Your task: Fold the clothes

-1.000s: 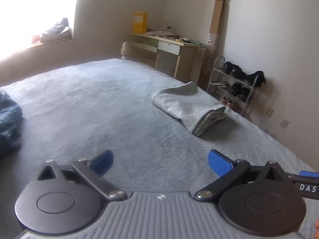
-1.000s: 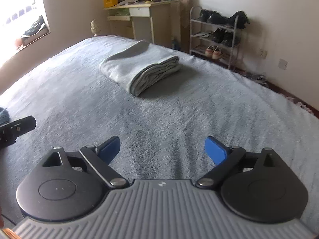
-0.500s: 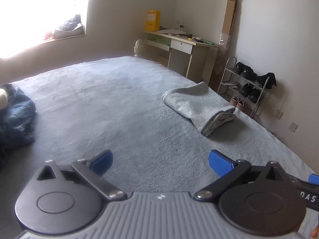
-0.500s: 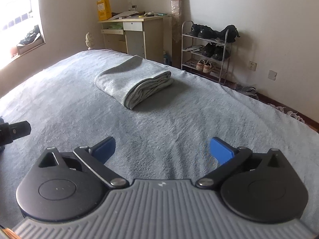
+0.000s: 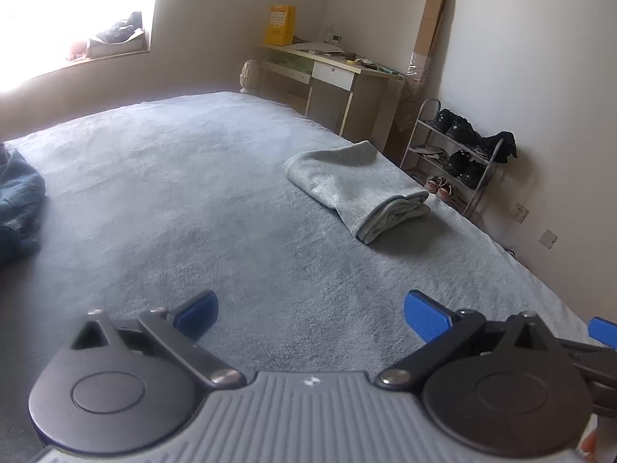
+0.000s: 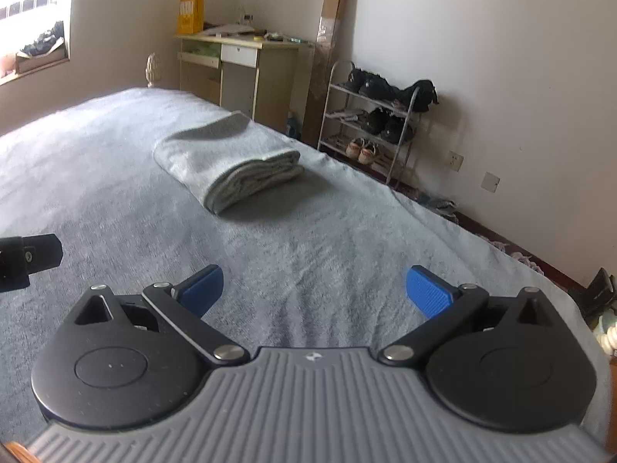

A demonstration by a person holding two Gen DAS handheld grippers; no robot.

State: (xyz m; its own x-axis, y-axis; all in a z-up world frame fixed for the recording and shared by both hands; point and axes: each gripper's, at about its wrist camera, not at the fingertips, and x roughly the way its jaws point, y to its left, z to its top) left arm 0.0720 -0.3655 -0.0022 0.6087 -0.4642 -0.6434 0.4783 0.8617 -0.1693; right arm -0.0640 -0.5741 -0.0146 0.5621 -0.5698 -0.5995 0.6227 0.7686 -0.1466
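Ahead of the right gripper (image 6: 314,289), whose jaws gape empty, lies a folded grey garment (image 6: 227,164) on the bed (image 6: 347,239); the left gripper (image 5: 310,314) is likewise spread, grasping nothing.

Left gripper (image 5: 310,314) at 6 o'clock, jaws spread wide, nothing between the blue pads (image 5: 426,315). Grey bed cover (image 5: 193,200) fills centre. Folded grey garment (image 5: 356,189) at 2 o'clock, near the bed's edge. Crumpled dark blue clothing (image 5: 17,208) at 9 o'clock. Desk (image 5: 335,77) at 12 to 1 o'clock, yellow box (image 5: 281,25) on it. Shoe rack (image 5: 459,158) at 3 o'clock against wall. A second blue pad tip (image 5: 603,328) at 4 o'clock.
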